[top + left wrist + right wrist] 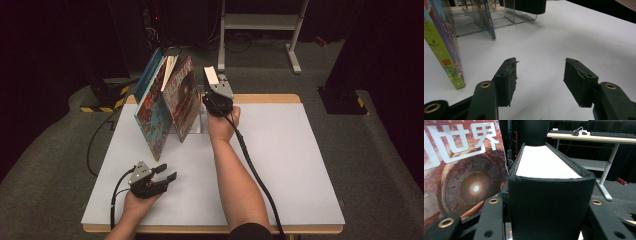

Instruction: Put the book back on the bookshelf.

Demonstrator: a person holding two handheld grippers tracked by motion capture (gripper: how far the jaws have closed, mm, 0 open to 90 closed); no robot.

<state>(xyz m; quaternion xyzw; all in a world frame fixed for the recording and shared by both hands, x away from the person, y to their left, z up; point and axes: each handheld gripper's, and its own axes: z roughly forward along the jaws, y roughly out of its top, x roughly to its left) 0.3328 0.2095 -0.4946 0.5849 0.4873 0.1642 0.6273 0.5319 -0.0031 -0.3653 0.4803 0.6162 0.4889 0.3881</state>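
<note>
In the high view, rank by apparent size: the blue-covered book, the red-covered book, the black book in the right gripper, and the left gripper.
1. blue-covered book
2. red-covered book, slightly smaller
3. left gripper
4. black book, seen edge-on and partly hidden by the right gripper, so its rank against the left gripper is unsure.

Both forearms are bare; a dark sleeve edge shows at the right upper arm. The left gripper (pixel 167 173) and right gripper (pixel 210 75) are black, with grey three-cornered top plates, brass-ringed screw holes, worn jaw pads (pixel 509 81) and trailing black cables.
</note>
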